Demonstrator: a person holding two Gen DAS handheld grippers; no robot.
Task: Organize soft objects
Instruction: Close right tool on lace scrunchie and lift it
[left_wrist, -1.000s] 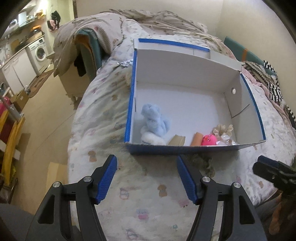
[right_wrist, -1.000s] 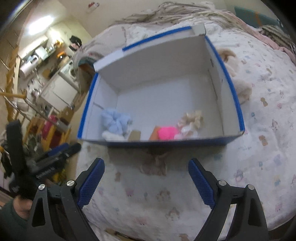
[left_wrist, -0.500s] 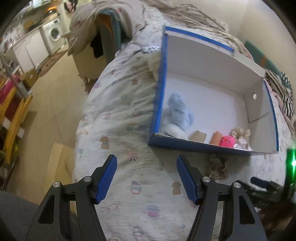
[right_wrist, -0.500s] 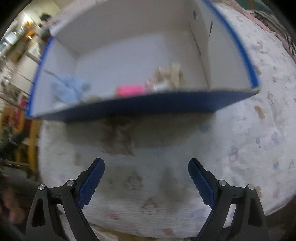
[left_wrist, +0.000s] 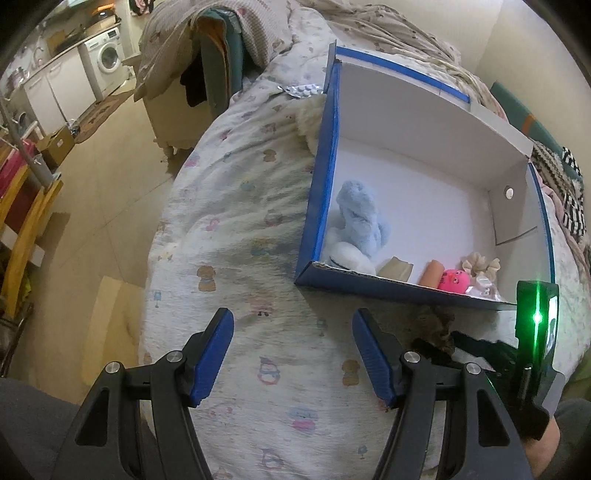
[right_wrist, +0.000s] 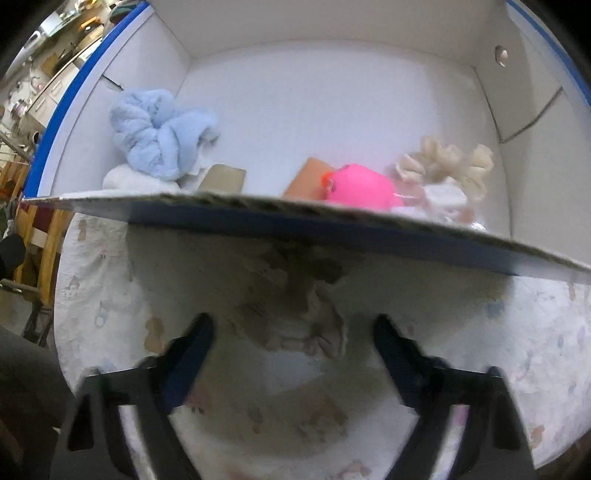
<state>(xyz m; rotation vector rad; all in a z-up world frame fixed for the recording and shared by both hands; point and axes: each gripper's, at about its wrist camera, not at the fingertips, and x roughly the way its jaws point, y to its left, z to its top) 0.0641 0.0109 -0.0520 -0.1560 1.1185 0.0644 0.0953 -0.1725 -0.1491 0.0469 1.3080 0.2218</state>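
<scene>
Here the brown scrunchie (right_wrist: 295, 314) lies just ahead of the spread, empty right gripper (right_wrist: 293, 345), against the box (right_wrist: 332, 221) front wall; the left gripper (left_wrist: 291, 354), also spread, is farther left.

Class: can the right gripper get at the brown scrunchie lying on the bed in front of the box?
Probably yes. The right gripper is open, and the brown scrunchie lies on the bedspread just ahead of its fingers, outside the box, with nothing between.
</scene>
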